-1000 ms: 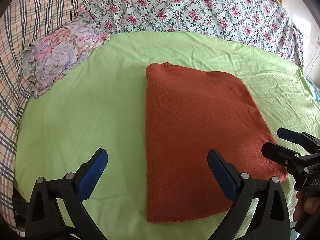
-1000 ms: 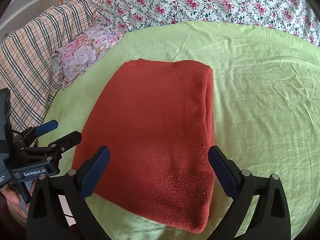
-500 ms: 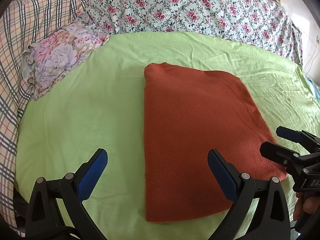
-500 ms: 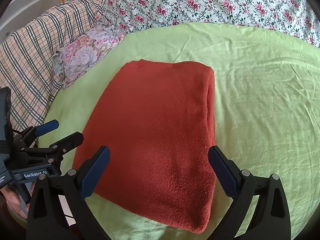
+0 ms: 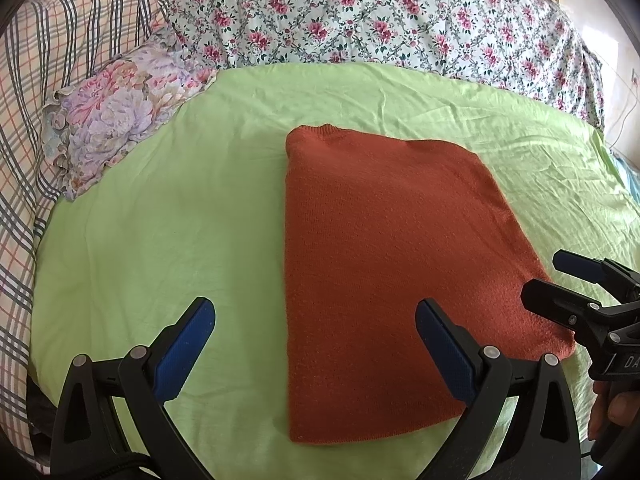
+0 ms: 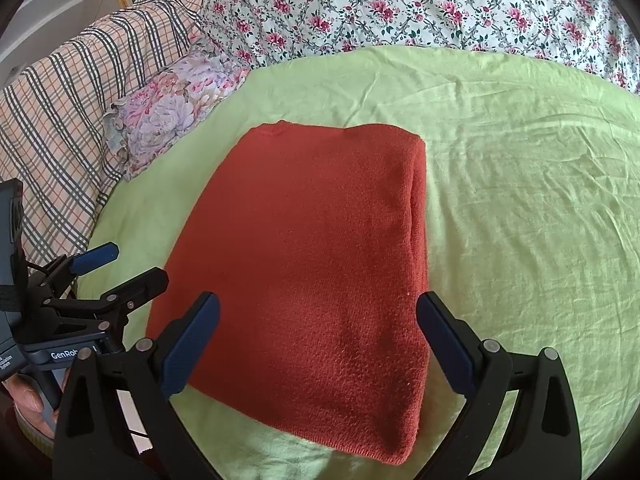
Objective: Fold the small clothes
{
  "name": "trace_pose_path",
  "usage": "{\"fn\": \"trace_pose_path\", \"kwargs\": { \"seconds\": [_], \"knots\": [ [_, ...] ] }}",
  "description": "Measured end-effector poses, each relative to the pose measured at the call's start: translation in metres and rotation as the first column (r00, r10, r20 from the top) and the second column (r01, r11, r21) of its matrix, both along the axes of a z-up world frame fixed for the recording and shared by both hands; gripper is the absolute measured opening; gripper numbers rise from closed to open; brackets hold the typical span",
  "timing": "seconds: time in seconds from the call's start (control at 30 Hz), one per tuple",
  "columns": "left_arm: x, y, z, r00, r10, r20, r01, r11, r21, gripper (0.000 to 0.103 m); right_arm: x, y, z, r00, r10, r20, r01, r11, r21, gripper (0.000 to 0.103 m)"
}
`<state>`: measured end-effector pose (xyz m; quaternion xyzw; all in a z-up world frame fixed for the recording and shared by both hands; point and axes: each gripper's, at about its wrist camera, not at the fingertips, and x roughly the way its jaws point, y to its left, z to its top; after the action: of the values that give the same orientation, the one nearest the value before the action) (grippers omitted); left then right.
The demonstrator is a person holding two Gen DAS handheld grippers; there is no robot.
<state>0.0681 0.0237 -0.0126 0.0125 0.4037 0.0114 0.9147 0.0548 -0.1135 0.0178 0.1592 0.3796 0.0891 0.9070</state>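
The folded rust sweater [image 5: 384, 264] is lying flat on the green sheet [image 5: 160, 220], and you are holding your left gripper [image 5: 316, 344] and right gripper [image 6: 318, 336] gaping wide just above its near edge, gripping nothing

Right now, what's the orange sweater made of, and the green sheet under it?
The orange sweater looks like knitted wool or acrylic yarn: tiny loops, a fuzzy matte surface, thick soft folded edges. The green sheet looks like thin woven cotton or a blend: smooth, matte, with fine sharp creases. The exact fibre of either cannot be told.
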Motion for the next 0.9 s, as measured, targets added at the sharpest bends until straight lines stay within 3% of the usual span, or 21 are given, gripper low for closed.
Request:
{"fn": "trace_pose_path", "kwargs": {
  "seconds": [0.9],
  "knots": [
    [0.0006,-0.0008,0.0000,1.000,-0.005,-0.003,0.005,1.000,0.002,0.101,-0.0001,-0.0009,0.0004,1.000,0.000,-0.002,0.000,1.000,0.002,0.098]
  ]
}}
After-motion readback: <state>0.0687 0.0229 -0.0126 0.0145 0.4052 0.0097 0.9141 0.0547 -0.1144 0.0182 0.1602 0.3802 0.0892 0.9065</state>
